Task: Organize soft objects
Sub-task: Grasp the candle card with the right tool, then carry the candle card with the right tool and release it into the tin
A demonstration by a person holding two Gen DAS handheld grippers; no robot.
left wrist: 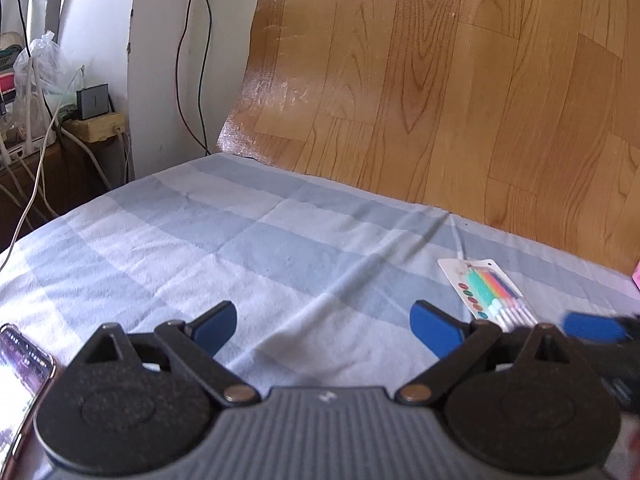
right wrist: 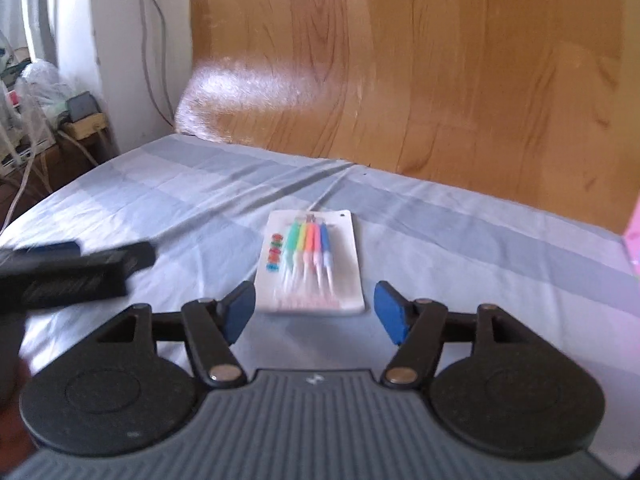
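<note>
Across the bed, a checked blue sheet point(right wrist: 440, 216) runs to the wood-grain panel point(right wrist: 440, 80) at the far edge. Card of coloured brushes point(right wrist: 316, 260) lies flat just ahead of the right gripper point(right wrist: 316, 312), fingers apart, empty. Left gripper point(left wrist: 324, 332) likewise spread, card to its right.

No legible text, even on the blurred card point(right wrist: 312, 264).

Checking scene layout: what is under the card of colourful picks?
The card of colourful picks lies flat on the blue checked bedsheet. A thin white cord runs to its far edge; whether anything lies beneath the card cannot be seen.
</note>
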